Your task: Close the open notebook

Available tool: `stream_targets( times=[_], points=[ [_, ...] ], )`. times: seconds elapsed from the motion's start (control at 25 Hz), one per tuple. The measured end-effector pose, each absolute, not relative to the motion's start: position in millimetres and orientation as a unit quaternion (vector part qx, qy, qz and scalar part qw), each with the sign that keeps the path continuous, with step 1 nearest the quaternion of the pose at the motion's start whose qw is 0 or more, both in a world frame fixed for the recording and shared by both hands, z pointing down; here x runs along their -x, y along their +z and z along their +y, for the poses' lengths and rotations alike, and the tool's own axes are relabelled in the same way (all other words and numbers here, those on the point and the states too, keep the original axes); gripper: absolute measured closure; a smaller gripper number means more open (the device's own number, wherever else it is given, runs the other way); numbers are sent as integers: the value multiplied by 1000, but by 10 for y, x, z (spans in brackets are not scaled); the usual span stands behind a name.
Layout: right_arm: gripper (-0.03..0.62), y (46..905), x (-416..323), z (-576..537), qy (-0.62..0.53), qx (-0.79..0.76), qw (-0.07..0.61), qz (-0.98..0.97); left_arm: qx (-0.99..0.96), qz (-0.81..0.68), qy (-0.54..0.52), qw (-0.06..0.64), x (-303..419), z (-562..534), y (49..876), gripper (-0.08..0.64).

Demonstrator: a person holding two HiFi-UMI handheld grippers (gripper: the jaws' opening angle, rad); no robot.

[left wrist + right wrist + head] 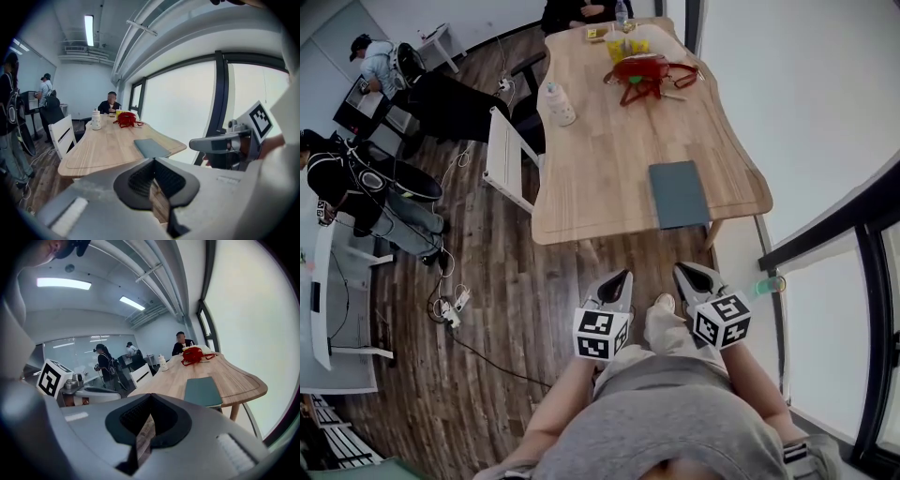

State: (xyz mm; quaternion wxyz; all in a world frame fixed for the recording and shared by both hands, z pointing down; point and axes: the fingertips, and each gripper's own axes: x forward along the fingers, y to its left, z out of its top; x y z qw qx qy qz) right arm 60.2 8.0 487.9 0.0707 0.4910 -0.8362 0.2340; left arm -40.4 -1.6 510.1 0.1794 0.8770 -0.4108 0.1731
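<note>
In the head view the notebook [679,194] lies flat on the wooden table [591,159] towards its 5 o'clock corner, just beside the near edge; only a plain dark cover shows, so it looks closed already, and I cannot tell which long side is the spine; its long axis runs roughly 12 to 6, one short end towards the person; the left tongs [623,276] and right tongs [682,270] hang over the person's legs, well apart from the table, tips towards 12; a red bag [642,73] sits far off near 12; in the left gripper view the left tongs [153,161] have their tips together with nothing between them, and the notebook [151,147] lies ahead at about 12, its long axis running away from the camera; in the right gripper view the right tongs [150,397] are likewise together and empty, the notebook [202,391] at about 1; the likely trouble is a careless nudge near that edge, which could slide the notebook off the table.
</note>
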Motion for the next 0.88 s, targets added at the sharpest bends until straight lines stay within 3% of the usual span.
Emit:
stream_targets(
  times=[0.88],
  points=[
    [594, 4817, -146, 1215, 217, -448, 89, -863, -856, -462, 139, 184, 909, 1240, 5011, 555]
  ],
)
